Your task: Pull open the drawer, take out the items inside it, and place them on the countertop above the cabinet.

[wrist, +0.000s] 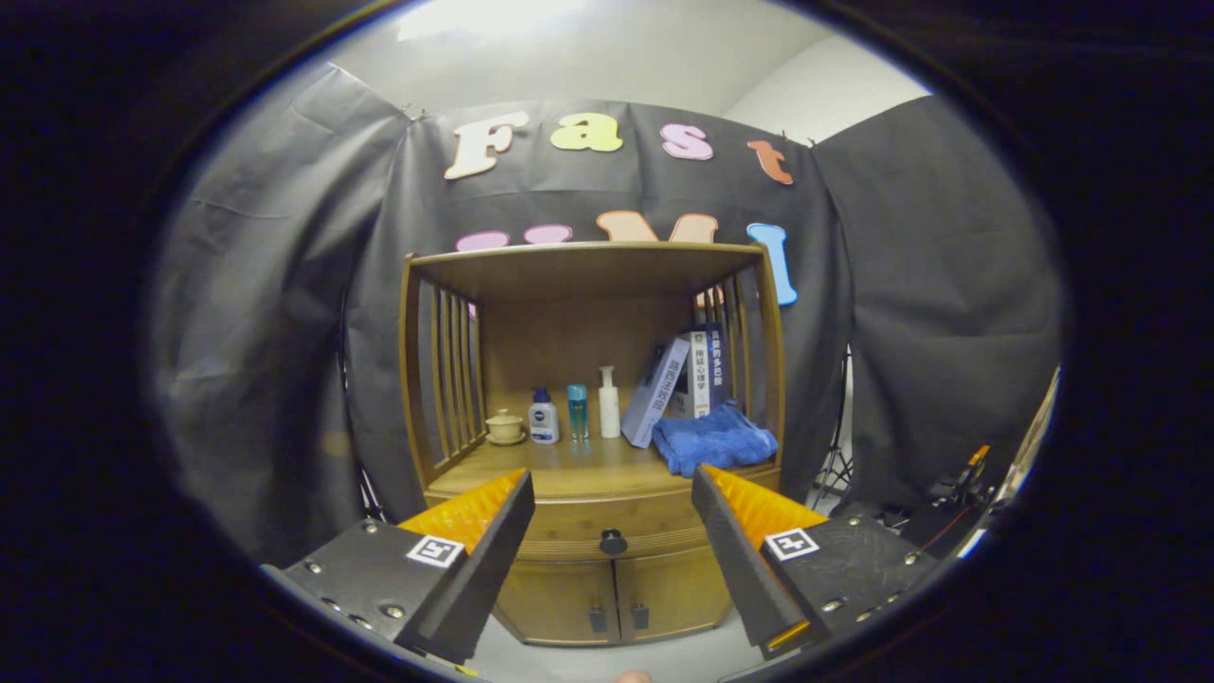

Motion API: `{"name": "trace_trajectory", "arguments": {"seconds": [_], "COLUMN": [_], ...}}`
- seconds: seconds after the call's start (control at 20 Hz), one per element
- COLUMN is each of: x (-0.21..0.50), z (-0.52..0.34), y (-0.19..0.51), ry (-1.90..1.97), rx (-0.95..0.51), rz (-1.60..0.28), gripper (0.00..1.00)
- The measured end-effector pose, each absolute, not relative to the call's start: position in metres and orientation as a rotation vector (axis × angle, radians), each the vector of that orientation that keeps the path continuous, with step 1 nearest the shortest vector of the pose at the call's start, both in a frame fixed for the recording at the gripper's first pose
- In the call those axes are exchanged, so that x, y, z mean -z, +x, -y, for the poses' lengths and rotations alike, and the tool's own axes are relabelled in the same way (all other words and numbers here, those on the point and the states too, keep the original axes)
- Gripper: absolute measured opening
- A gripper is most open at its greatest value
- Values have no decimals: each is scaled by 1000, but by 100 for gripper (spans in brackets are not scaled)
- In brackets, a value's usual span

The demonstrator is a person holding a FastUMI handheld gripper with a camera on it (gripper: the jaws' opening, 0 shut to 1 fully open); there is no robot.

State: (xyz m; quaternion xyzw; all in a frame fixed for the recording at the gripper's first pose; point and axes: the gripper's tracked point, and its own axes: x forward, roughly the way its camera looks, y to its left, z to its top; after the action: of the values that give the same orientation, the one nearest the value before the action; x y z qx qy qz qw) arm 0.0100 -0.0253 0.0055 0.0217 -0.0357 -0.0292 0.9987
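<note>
Gripper (612, 484): spread wide, holding nothing, hovering apart from the cabinet front and roughly level with the drawer.
Drawer (579, 524): shut, sitting just under the countertop, curved front flush with the wooden cabinet (770, 379).
Drawer knob (613, 542): small, dark, round, centred between the fingers and beyond them; likely to slip out if pinched off-centre or only at the tips.
Drawer contents: hidden behind the closed front; cannot tell what is inside.
Countertop (569, 465): already crowded along the back with a lidded cup (505, 426), a white-and-blue bottle (543, 417), a teal bottle (577, 411) and a white pump bottle (609, 403).
Right side: leaning books (678, 384) and a blue towel (713, 438) near the front edge.
Tipping risk: slim bottles liable to fall if jolted by a hard pull or brushed during placing.
Landing space: bare wood at front left and centre looks safest.
Lower doors (616, 593): two small handles just below, easy to grab by mistake if approach drops too low.
</note>
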Motion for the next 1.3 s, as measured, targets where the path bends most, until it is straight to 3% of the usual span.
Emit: {"name": "trace_trajectory", "arguments": {"seconds": [0.9, 1.05, 1.2, 1.3], "x": [202, 211, 215, 216], "z": [15, 17, 23, 23], "y": [206, 224, 235, 239], "ry": [40, 76, 96, 104], "rx": [3, 5, 21, 22], "rz": [-218, -214, -208, -196], "gripper": [100, 76, 44, 44]}}
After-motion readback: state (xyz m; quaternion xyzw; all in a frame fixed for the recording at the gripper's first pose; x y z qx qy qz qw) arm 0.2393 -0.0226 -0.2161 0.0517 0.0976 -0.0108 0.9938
